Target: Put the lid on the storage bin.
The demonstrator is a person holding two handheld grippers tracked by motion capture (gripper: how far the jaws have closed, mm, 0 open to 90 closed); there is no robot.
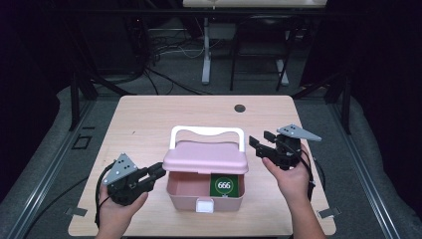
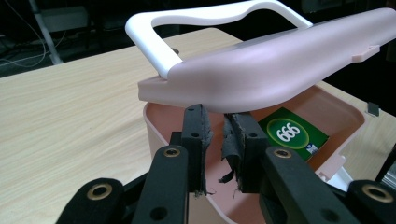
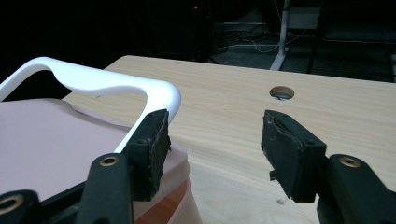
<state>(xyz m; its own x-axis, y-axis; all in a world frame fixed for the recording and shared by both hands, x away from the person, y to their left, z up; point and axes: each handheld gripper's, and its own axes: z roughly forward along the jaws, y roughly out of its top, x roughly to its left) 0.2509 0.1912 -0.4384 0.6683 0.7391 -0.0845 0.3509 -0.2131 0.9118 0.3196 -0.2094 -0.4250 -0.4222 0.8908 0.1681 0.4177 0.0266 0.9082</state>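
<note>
Lid (image 1: pixel 205 157) hides box (image 1: pixel 185 191) rear; left gripper (image 2: pixel 217 122) jaws perhaps touching it.

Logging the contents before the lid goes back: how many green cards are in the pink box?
1. A single green card marked 666 lies on the floor of the pink box, toward its right side. The half-raised lid covers the back part, so more could be hidden there.

Pink box (image 1: pixel 205 191) half-lidded; left gripper (image 1: pixel 158 174) seemingly touches lid (image 1: pixel 206 157).
</note>
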